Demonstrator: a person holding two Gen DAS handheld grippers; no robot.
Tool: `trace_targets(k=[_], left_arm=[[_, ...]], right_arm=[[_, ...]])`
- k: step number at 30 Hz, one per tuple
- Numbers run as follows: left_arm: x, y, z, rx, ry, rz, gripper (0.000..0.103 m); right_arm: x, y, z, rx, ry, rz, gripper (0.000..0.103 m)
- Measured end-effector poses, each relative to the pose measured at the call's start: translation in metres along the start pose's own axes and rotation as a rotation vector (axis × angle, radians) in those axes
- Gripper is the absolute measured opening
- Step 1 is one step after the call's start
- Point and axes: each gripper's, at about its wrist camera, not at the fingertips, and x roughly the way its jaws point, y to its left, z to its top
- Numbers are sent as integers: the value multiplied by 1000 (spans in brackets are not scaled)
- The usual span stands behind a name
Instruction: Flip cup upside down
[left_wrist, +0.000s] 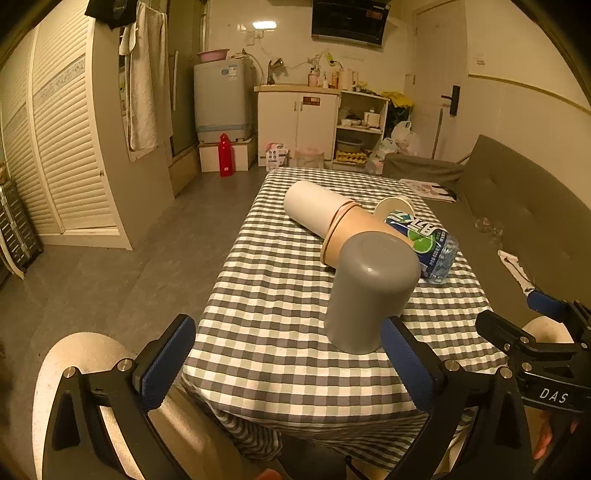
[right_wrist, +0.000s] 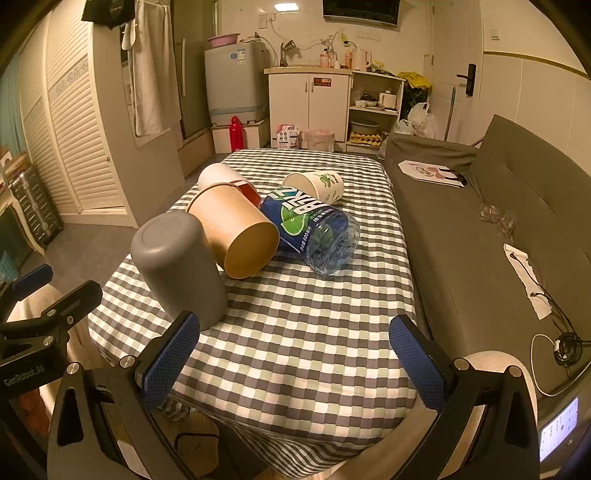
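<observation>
A grey plastic cup (left_wrist: 369, 291) stands upside down, base up, near the front of the checked tablecloth (left_wrist: 273, 332); it also shows in the right wrist view (right_wrist: 177, 266). My left gripper (left_wrist: 288, 358) is open and empty, just in front of the cup, with the cup close to its right finger. My right gripper (right_wrist: 295, 358) is open and empty at the table's front edge, the cup off its left finger.
Behind the grey cup lie a brown paper cup (right_wrist: 236, 229), a white tumbler (left_wrist: 314, 206), a blue-labelled water bottle (right_wrist: 314, 229) and a printed paper cup (right_wrist: 317, 186). A grey sofa (right_wrist: 480, 221) runs along the right side. Floor is to the left.
</observation>
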Motion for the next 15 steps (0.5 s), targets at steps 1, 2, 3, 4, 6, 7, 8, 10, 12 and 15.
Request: trace_targets(k=[1, 2, 3, 4, 6, 7, 8, 10, 12, 15], left_arm=[[0, 1, 0, -3, 1, 2, 103], [1, 1, 1, -7, 3, 3, 103], [1, 3, 0, -9, 5, 4, 103], [1, 3, 0, -10, 5, 5, 103], [1, 3, -1, -9, 5, 5, 103], [1, 3, -1, -8, 5, 4, 103], [1, 3, -1, -7, 5, 4, 103], [1, 3, -1, -6, 4, 4, 103], [1, 3, -1, -6, 4, 4, 103], [0, 3, -1, -6, 5, 5, 103]], right_arm=[[0, 0, 0, 0, 1, 0, 103], [0, 0, 0, -1, 3, -1, 103], [1, 0, 0, -1, 5, -3, 103], [1, 0, 0, 0, 5, -3, 103], [1, 0, 0, -1, 5, -3, 103], [1, 0, 0, -1, 4, -3, 103], [1, 0, -1, -1, 4, -4, 103], [1, 0, 0, -1, 5, -3, 103], [1, 0, 0, -1, 5, -3, 103], [1, 0, -1, 0, 6, -3, 103]])
